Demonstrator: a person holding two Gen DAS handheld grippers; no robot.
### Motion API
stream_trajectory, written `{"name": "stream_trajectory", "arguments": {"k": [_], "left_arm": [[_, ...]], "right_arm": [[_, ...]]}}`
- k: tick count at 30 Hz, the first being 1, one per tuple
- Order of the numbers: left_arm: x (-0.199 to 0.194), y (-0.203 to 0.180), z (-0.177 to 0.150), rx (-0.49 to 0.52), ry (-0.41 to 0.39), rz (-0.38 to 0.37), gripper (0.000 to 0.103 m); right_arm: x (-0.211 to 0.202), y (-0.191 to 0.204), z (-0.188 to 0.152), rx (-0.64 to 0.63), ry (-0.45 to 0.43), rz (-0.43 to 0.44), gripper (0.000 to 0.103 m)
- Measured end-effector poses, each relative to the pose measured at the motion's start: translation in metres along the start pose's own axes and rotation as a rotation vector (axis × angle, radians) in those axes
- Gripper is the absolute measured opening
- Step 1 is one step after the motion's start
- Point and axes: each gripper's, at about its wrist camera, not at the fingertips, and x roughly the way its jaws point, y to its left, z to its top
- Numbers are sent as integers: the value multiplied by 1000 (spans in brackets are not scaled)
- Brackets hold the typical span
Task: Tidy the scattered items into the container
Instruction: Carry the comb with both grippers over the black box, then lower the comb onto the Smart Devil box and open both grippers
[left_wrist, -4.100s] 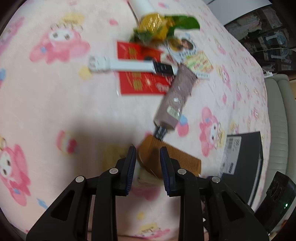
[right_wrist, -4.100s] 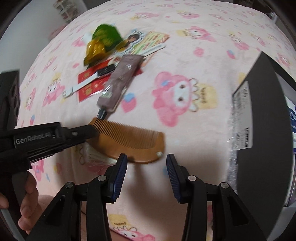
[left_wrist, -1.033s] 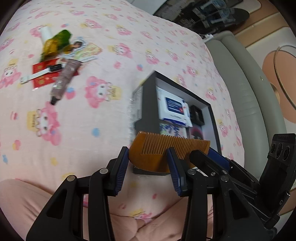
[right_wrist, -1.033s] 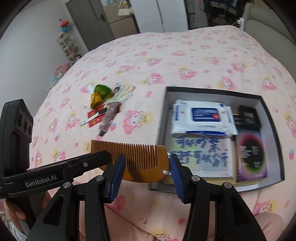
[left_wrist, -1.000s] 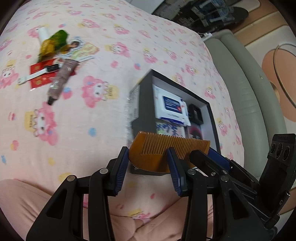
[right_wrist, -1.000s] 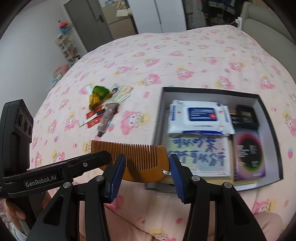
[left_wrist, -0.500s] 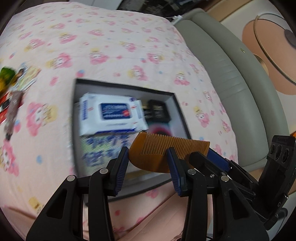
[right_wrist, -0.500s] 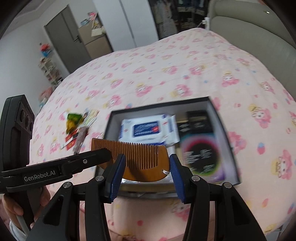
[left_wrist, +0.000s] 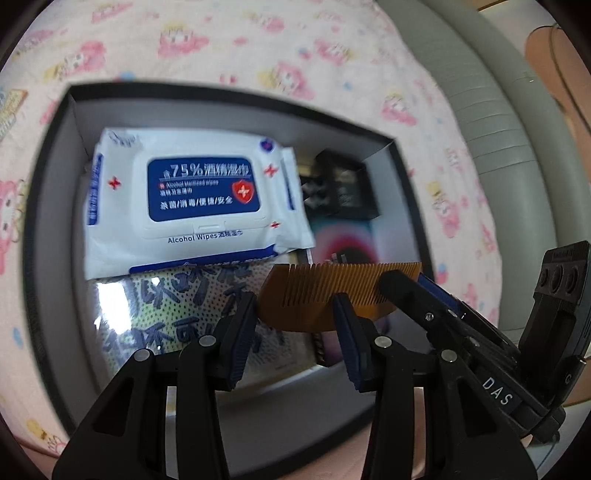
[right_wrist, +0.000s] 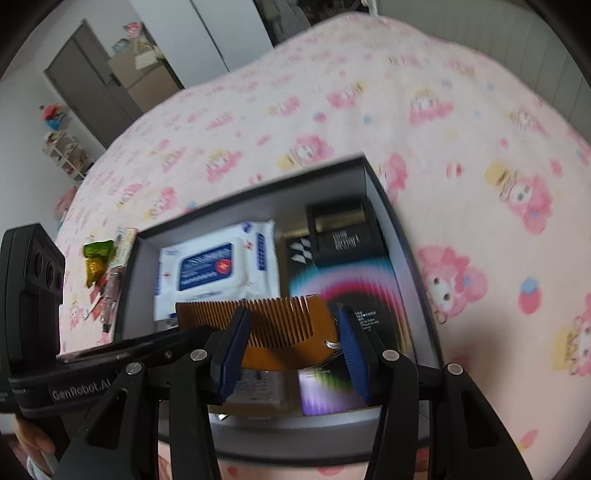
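Note:
A brown wooden comb (left_wrist: 332, 295) hangs level above the open black box (left_wrist: 48, 206). My left gripper (left_wrist: 293, 332) and my right gripper (right_wrist: 291, 345) each clamp one end of the comb (right_wrist: 273, 332) between blue pads. The box (right_wrist: 410, 258) holds a white alcohol wipes pack (left_wrist: 188, 199), a printed packet (left_wrist: 173, 317), a small black box (left_wrist: 343, 188) and a dark booklet with coloured rings (right_wrist: 347, 284). The comb sits over the box's near half. The right gripper's body (left_wrist: 461, 339) shows in the left wrist view.
The box lies on a pink cartoon-print blanket (right_wrist: 369, 96). Loose items lie left of the box: a green and yellow wrapper (right_wrist: 96, 258) and a brown tube (right_wrist: 110, 288). A grey padded headboard (left_wrist: 491, 122) runs along the right. A door and shelves stand far back.
Both grippers carried the comb from the blanket to over the box and came lower and closer to its contents. The comb stayed held by both.

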Motion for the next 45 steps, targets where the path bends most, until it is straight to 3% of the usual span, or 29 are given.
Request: {"name": "stream_trajectory", "arguments": {"k": [7, 13, 18, 25, 31, 35, 40, 45], "left_arm": [[32, 10, 13, -47, 77, 18, 43], [20, 16, 17, -77, 50, 3, 44], [11, 33, 15, -135, 18, 43, 40], [1, 19, -8, -59, 50, 71, 40], [17, 12, -10, -83, 89, 108, 35], [26, 0, -5, -83, 100, 58, 30], [41, -13, 1, -79, 114, -27, 30], [26, -4, -8, -72, 102, -30, 30]], "right_arm": [[31, -14, 0, 21, 69, -43, 44], [30, -8, -4, -9, 74, -75, 43], [5, -10, -10, -2, 20, -68, 43], [-3, -7, -23, -46, 56, -59, 43], [18, 1, -20, -63, 124, -80, 43], [24, 6, -24, -101, 137, -115, 43], [35, -2, -25, -72, 148, -94, 43], [31, -17, -29, -15, 138, -88, 41]]}}
